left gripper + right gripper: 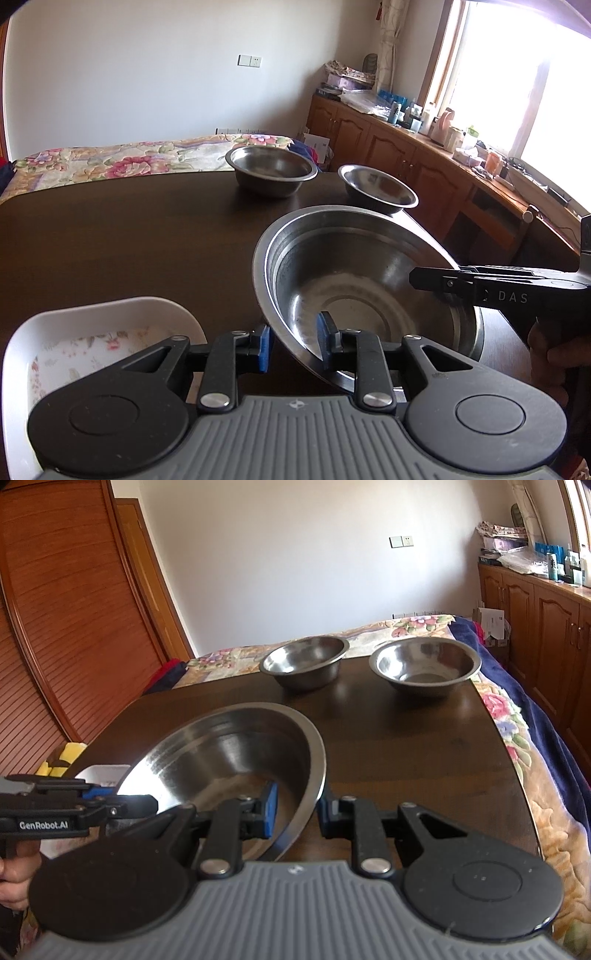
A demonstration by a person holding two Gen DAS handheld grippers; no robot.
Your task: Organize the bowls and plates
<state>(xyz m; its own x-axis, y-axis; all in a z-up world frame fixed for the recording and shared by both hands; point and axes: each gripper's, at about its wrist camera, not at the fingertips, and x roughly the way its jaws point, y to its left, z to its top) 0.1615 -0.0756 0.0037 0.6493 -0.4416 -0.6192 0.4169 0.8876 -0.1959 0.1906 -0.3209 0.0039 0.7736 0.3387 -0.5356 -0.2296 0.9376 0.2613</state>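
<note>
Large steel bowl (369, 295) tilted over near tabletop (129, 240). Left gripper (294, 341) and right gripper (295, 814) both straddle its rim, fingers parted, one pad inside, one outside; contact unclear. Two small steel bowls (304, 661) at far edge, white floral dish (92, 332) near left.

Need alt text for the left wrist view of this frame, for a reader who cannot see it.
The left hand-held gripper straddles the near rim of a large steel bowl, tilted on a dark table; the right hand-held gripper grips its far rim. Two small steel bowls stand beyond, a white floral dish at left.
</note>
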